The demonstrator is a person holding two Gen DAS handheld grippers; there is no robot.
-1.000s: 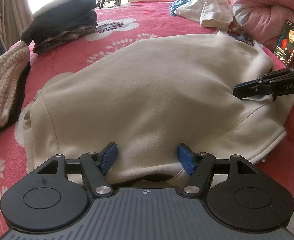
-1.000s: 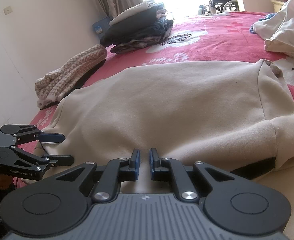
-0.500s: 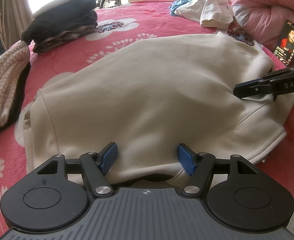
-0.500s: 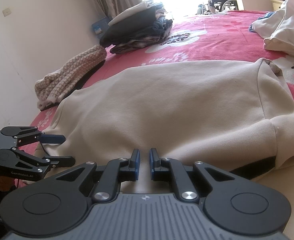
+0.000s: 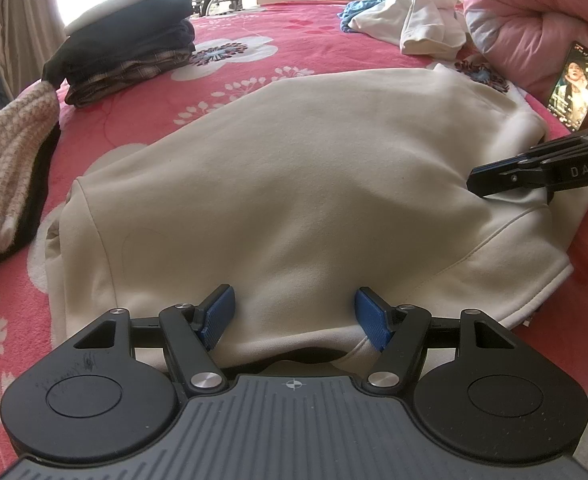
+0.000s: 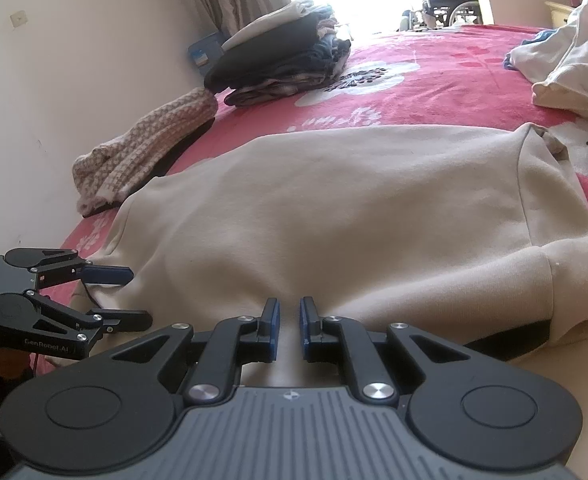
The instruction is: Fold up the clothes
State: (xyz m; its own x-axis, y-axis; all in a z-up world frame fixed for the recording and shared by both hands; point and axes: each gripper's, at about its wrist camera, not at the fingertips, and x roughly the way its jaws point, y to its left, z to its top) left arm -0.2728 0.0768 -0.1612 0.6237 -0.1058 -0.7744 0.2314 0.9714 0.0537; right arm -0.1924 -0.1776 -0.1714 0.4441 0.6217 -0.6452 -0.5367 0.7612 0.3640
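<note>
A cream sweatshirt (image 5: 294, 180) (image 6: 354, 208) lies spread flat on the pink flowered bed cover (image 5: 314, 24). My left gripper (image 5: 294, 316) stands open at its near hem, with the blue pads on either side of a fold of fabric and not pressing it. From the right wrist view the left gripper (image 6: 138, 298) shows side-on at the sweatshirt's left edge, fingers apart. My right gripper (image 6: 289, 326) is shut on the sweatshirt, and creases run toward its pads. In the left wrist view the right gripper (image 5: 478, 178) pinches the cloth at the right side.
A stack of folded dark clothes (image 5: 126, 52) (image 6: 282, 56) sits at the far left. A houndstooth knit garment (image 5: 10, 152) (image 6: 146, 148) lies along the left edge by the wall. White clothes (image 5: 414, 28), a pink duvet (image 5: 534, 20) and a lit phone (image 5: 576, 88) are at the right.
</note>
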